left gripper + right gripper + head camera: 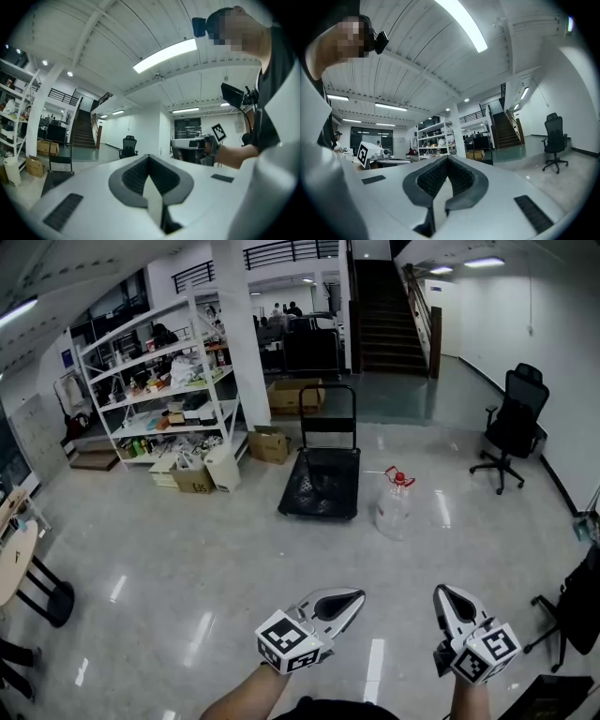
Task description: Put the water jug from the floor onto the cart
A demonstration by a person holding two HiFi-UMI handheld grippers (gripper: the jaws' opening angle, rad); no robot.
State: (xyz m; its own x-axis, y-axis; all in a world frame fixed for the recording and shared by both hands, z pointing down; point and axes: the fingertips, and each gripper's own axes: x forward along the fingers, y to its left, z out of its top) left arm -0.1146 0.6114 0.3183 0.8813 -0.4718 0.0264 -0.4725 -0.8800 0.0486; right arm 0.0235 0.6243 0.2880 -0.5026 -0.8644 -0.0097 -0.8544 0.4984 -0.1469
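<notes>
The water jug (394,507), clear with a red cap and handle, stands upright on the glossy floor just right of the black platform cart (319,486). The cart's deck is bare and its push handle (327,415) rises at the far end. My left gripper (353,598) and right gripper (443,593) are held low near me, well short of both, jaws together and nothing in them. In the left gripper view the left gripper (149,157) points level past the cart (57,165). In the right gripper view the right gripper (447,160) is level too, and neither gripper view shows the jug.
A white shelving unit (159,381) with cardboard boxes (269,444) stands back left beside a white pillar (241,334). Stairs (384,315) rise behind. An office chair (511,427) sits at right, another chair (572,615) near right, and a round table (19,559) at left.
</notes>
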